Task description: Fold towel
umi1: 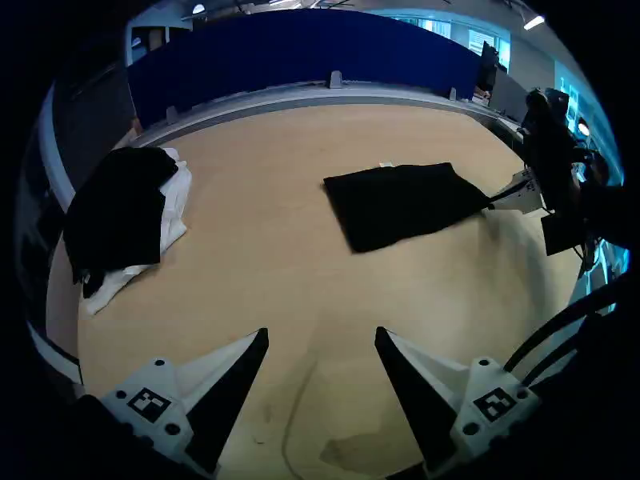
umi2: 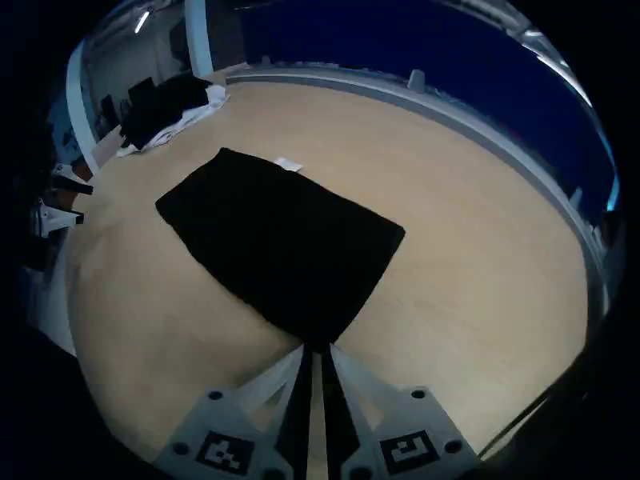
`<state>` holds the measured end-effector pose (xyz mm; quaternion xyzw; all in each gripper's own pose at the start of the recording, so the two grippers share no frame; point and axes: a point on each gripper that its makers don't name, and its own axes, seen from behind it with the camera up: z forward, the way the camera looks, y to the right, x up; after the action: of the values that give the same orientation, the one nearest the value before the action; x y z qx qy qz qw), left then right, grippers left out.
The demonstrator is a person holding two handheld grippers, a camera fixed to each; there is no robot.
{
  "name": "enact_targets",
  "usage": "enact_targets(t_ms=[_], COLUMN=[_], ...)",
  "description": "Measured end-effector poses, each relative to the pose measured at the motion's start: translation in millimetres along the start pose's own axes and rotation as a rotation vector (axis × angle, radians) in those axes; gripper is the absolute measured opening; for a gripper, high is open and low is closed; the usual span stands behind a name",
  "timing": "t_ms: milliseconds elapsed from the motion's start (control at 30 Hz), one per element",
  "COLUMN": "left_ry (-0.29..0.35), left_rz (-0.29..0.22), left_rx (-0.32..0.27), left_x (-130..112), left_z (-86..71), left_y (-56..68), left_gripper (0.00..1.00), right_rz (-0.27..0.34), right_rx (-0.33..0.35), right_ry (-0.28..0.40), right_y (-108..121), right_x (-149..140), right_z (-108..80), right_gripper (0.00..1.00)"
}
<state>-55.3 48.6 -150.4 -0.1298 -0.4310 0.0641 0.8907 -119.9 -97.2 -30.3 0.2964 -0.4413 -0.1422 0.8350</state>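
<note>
Pinching with jaws drawn almost together, our right gripper has the near corner of the black towel right at its fingertips. In the left gripper view that same corner is drawn out to a point toward the right gripper, so we judge both fingers are pressing on the cloth.

From those fingertips the towel spreads flat over the table toward 11 o'clock. Its long edges run roughly from 10 to 4 o'clock, and a small white tag sits at the far edge.

Our left gripper has its jaws spread wide and holds nothing, hovering over bare wood. From it the towel lies at about 1 o'clock, well apart, with its long axis running nearly 9 to 3 across our line of reach.

The towel's free end is the one toward 9 o'clock in that view, and the left gripper is the nearer one to it. So we judge the left should travel up toward 12 o'clock to take a corner on that end.

Beyond it, at 10 o'clock, a pile of black and white cloth rests near the table edge, clear of the path.
</note>
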Motion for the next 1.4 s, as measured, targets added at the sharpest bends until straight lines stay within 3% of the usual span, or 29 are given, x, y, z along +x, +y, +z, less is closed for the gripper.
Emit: enact_targets(t_ms=[433,800,1100,1400], left_ry=[0.015,0.039,0.072,0.110], left_rz=[-0.014,-0.033,-0.070,-0.134], left_rx=[0.002,-0.010,0.019,0.063], left_x=[3.2,9.2,17.8,21.1], left_z=[-6.7,-10.9,-26.2,-43.4], left_y=[-4.4,1.4,-10.1,-22.8], left_gripper=[0.99,0.99,0.99,0.99], right_rz=[-0.126,-0.163,-0.293,-0.436], right_rx=[-0.007,0.009,0.093,0.201], right_ry=[0.100,0.111,0.127,0.090], right_y=[-13.6,-24.3,-78.7,-145.4], right_x=[77.9,105.3,149.3,165.2], right_z=[-32.8,-30.0,-6.6,41.8], right_gripper=[0.07,0.07,0.07,0.07])
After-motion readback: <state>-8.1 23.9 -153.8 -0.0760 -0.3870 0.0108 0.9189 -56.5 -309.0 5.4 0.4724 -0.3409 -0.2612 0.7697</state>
